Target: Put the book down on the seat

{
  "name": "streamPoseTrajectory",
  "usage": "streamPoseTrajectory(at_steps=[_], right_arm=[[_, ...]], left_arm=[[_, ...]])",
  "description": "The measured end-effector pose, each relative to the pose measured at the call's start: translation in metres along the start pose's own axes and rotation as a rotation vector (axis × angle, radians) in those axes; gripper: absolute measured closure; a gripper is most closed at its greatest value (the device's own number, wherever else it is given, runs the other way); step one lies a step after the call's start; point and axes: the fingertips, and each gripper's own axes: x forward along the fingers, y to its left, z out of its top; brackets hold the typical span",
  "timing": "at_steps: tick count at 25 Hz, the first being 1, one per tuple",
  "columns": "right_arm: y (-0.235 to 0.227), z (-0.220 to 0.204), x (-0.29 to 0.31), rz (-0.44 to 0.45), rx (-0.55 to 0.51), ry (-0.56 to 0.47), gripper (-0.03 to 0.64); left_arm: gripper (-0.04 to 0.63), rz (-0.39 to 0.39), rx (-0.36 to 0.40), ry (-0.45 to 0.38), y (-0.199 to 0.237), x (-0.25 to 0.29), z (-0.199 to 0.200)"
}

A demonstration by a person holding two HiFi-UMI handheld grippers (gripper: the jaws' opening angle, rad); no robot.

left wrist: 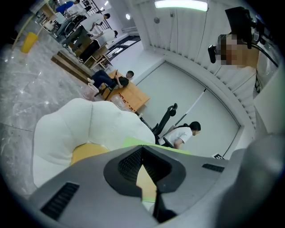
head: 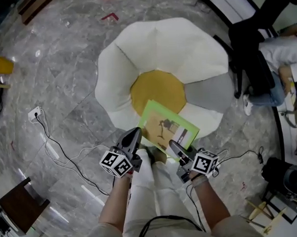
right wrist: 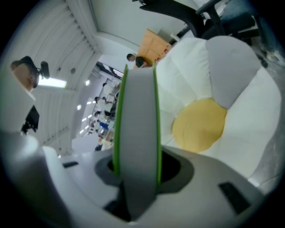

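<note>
The left gripper [head: 133,137] and right gripper [head: 175,147] each clamp the near edge of the green book [head: 168,125], 2 grips probably keeping it steady above the seat [head: 160,46].

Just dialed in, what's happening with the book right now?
A person holds a green-edged book with both tools. The left tool grips its near left corner, and the right tool grips its near right edge. The book hangs over the front of the flower-shaped seat, partly covering its yellow centre. It does not look set down yet.
</note>
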Motion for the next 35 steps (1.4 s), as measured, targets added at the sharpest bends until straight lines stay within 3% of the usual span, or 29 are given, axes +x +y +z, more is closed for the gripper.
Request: streamPoseTrajectory(at_steps=[16, 20, 25, 35], right_arm=[[-0.114, 0.031, 0.1, -0.079, 0.051, -0.015, 0.469], [-0.131, 0.035, 0.119, -0.046, 0.087, -0.023, 0.47], [-0.175, 0.063, 0.157, -0.031, 0.08, 0.017, 0.47], [-0.184, 0.076, 0.201, 0.103, 0.128, 0.017, 0.469]], left_arm=[[0.574, 0.05, -0.059, 0.052, 0.104, 0.072, -0.054], [0.574, 0.028, -0.031, 0.063, 0.101, 0.073, -0.054], [0.574, 0.062, -0.05, 0.071, 0.139, 0.106, -0.057], [0.574, 0.072, -0.068, 0.096, 0.151, 0.118, -0.064]])
